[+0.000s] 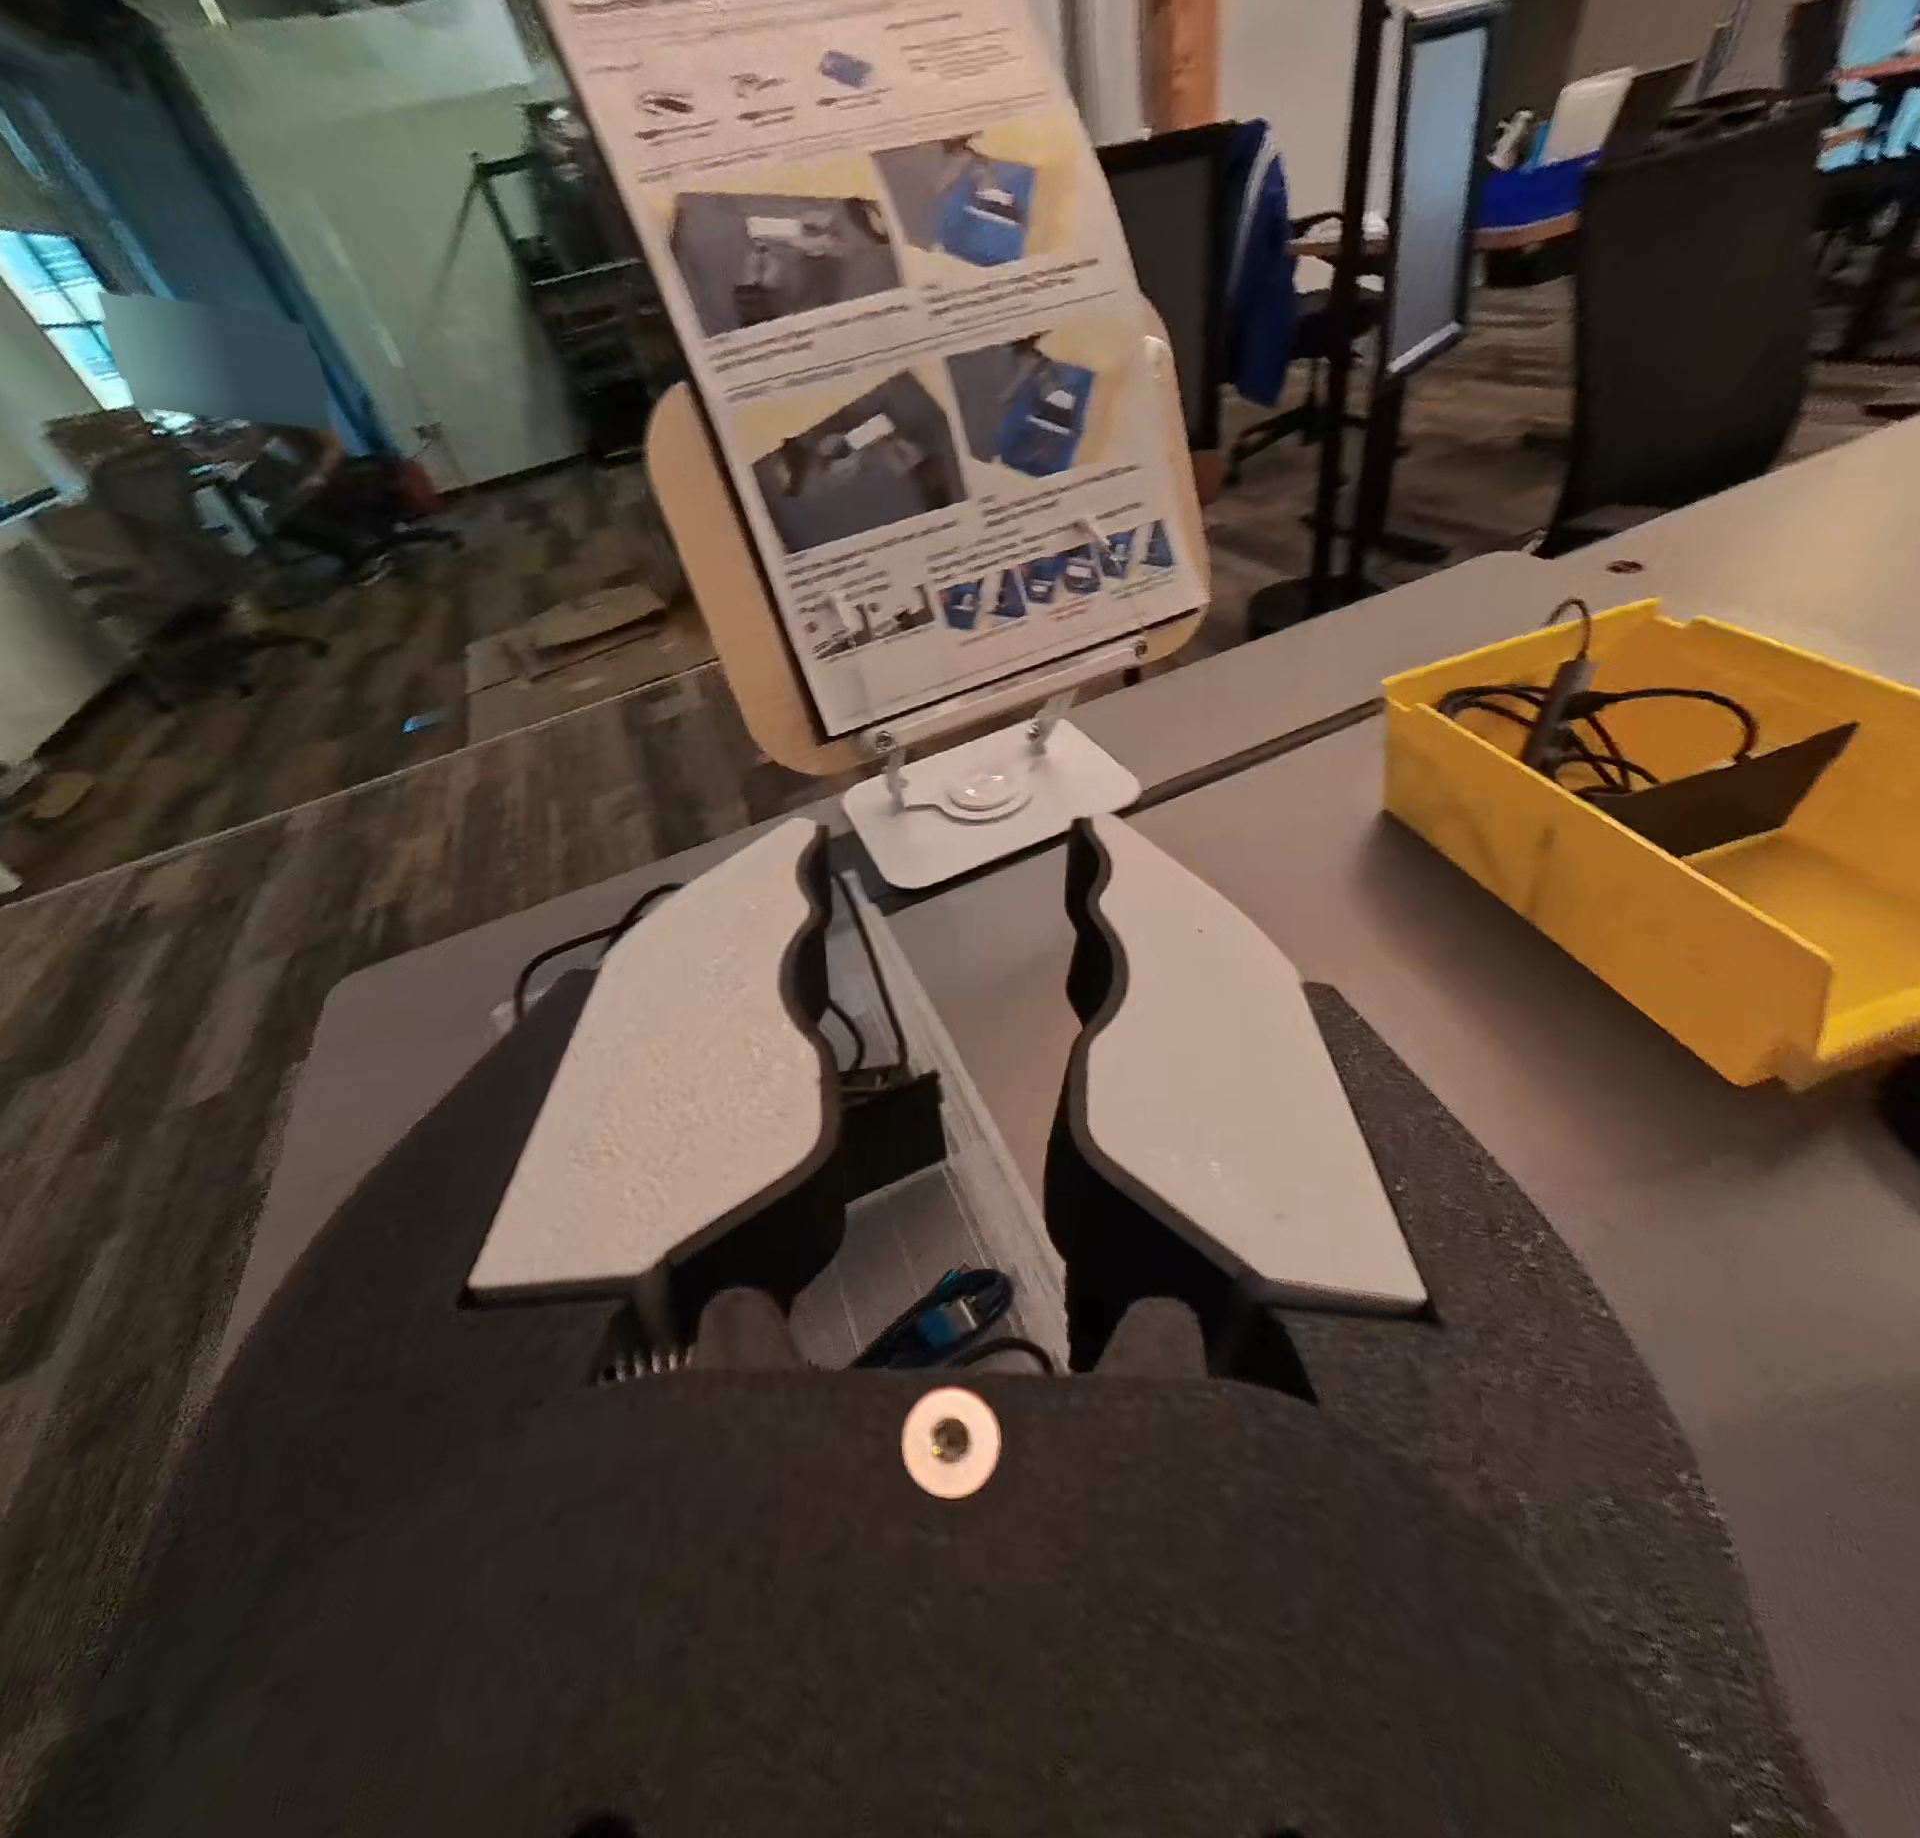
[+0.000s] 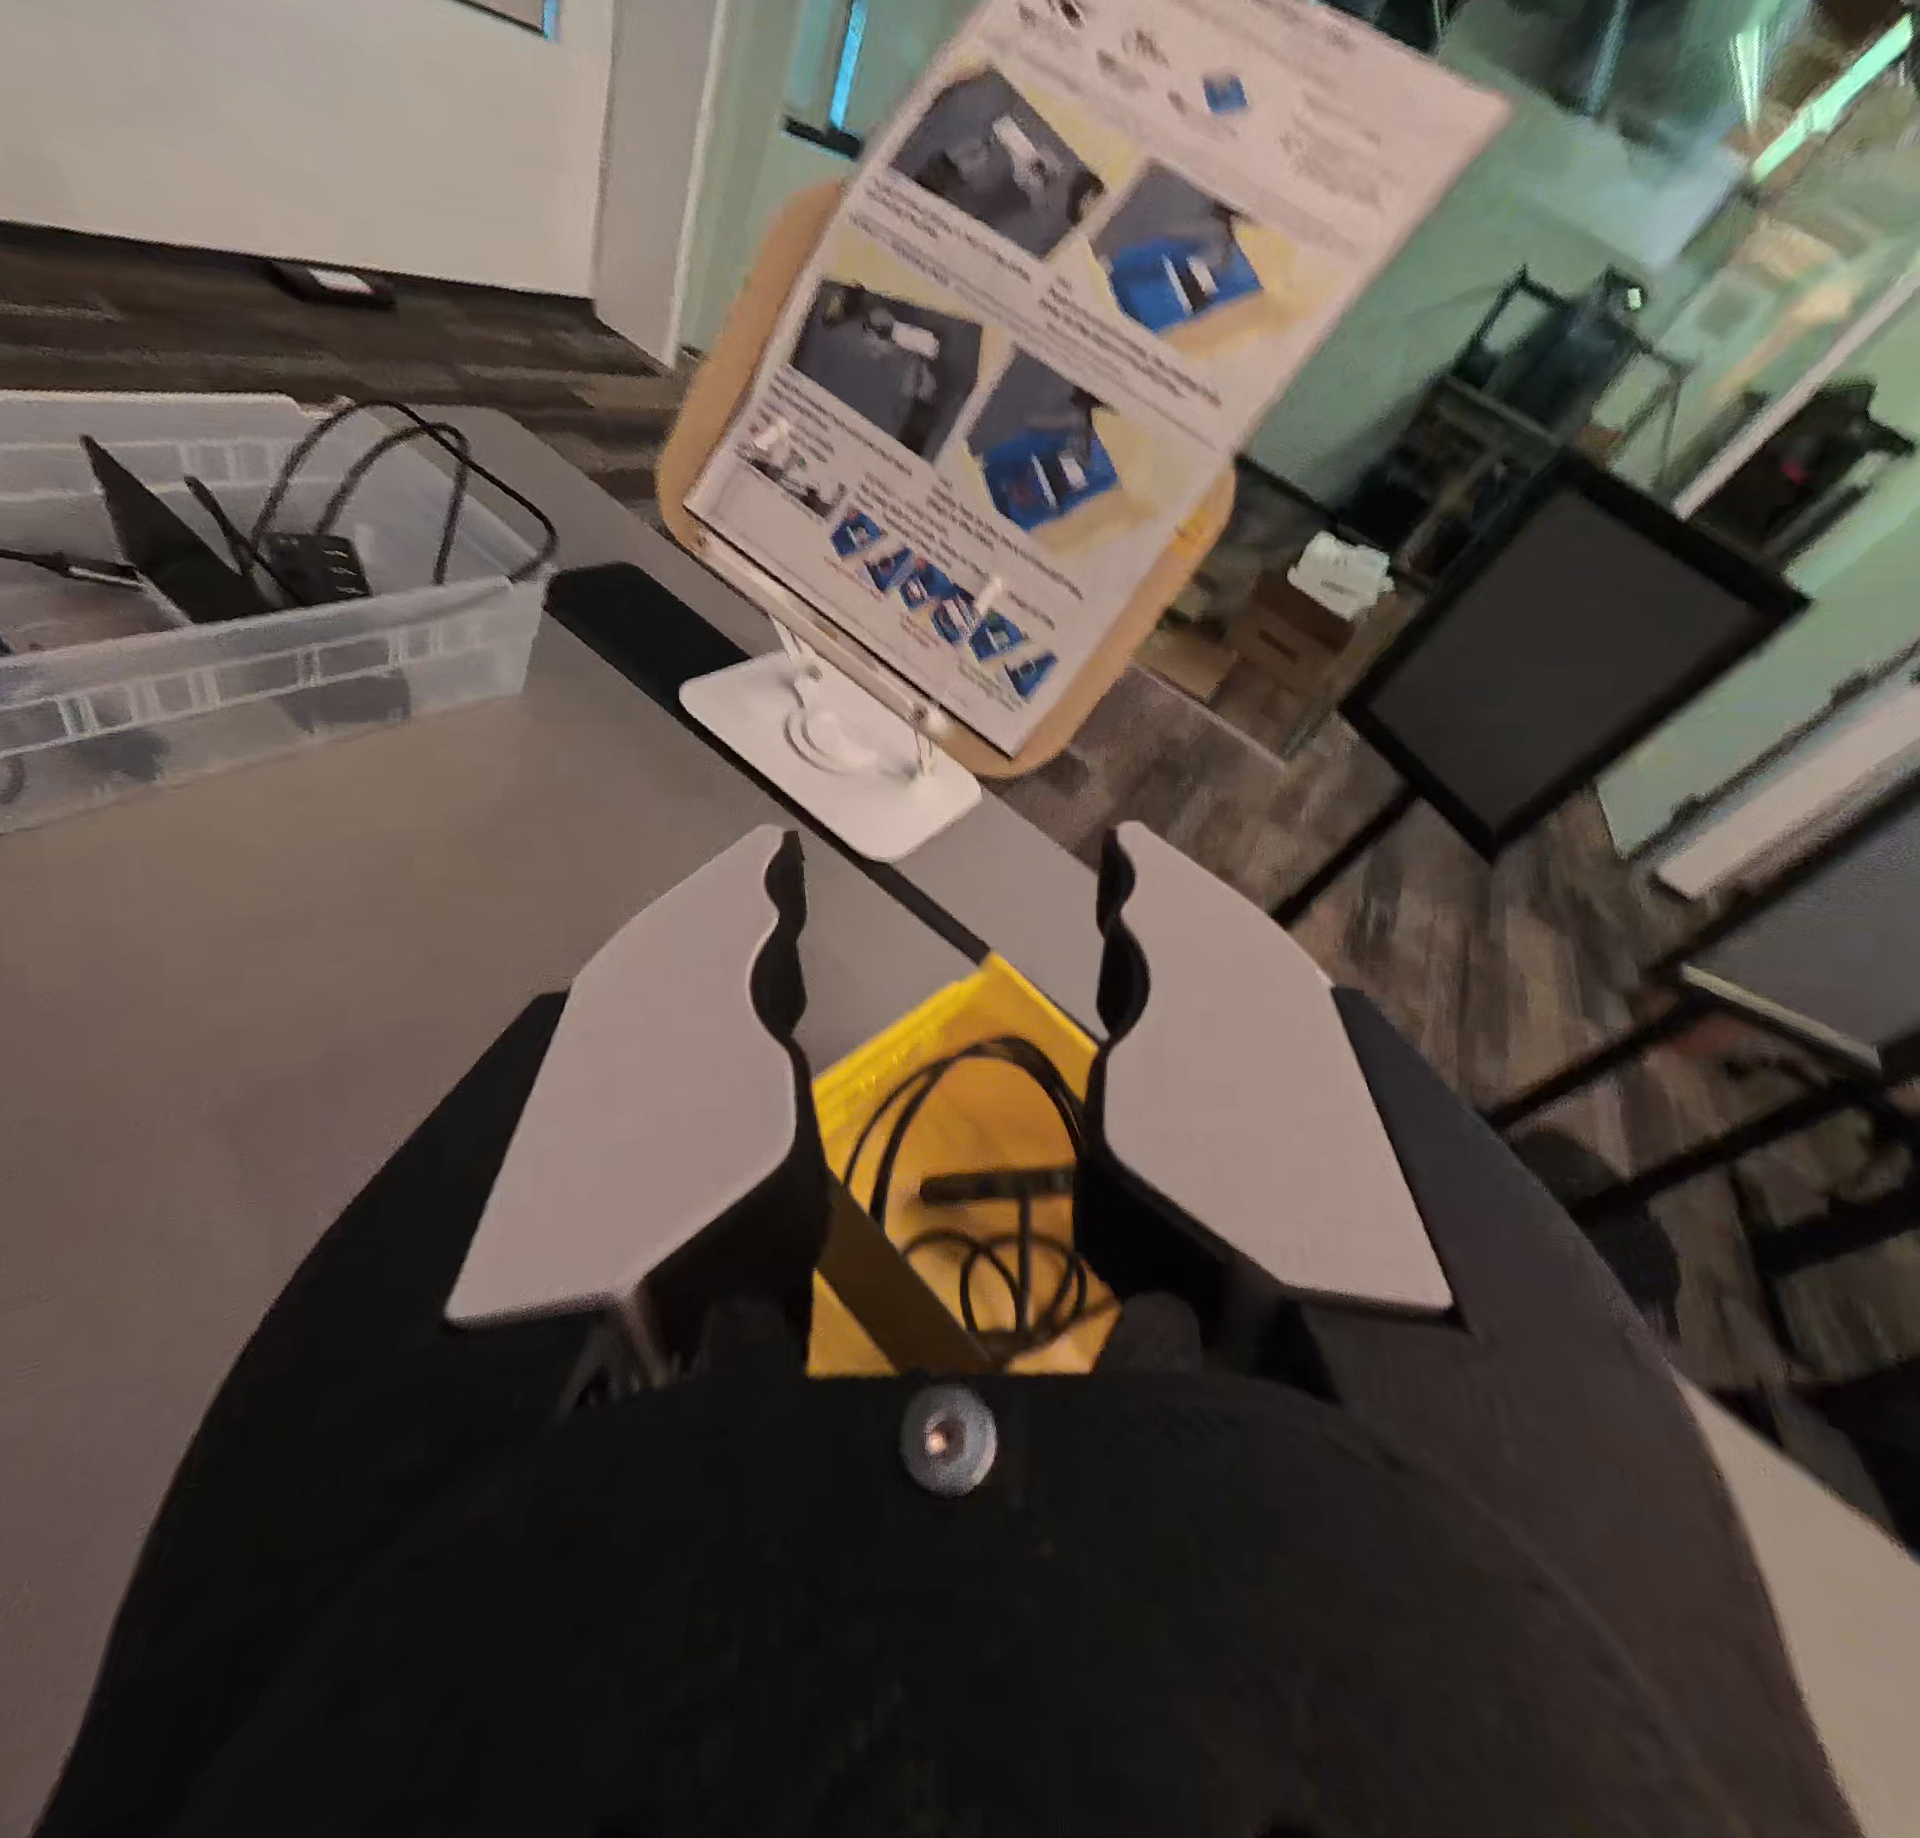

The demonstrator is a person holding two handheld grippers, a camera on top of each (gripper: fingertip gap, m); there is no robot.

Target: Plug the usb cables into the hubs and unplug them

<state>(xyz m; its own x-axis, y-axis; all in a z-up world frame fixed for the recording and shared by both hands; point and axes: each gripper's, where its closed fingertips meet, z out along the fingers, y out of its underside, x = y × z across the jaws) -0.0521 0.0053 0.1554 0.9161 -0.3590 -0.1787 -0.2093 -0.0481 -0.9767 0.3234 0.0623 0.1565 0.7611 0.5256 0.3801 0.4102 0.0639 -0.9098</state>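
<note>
Both tools are wide open and hold nothing. The left gripper point(image 1: 945, 832) hangs above a clear bin point(image 1: 935, 1196), mostly hidden by its fingers; inside, a blue cable point(image 1: 951, 1310) and a black piece, maybe a hub point(image 1: 888, 1113), are hard to make out. The right gripper point(image 2: 951, 848) is over the yellow bin point(image 2: 997, 988), where a black cable point(image 2: 966, 1144) lies coiled around a slim hub point(image 2: 992, 1186). A blurred instruction sheet point(image 2: 1091, 334) stands behind.
</note>
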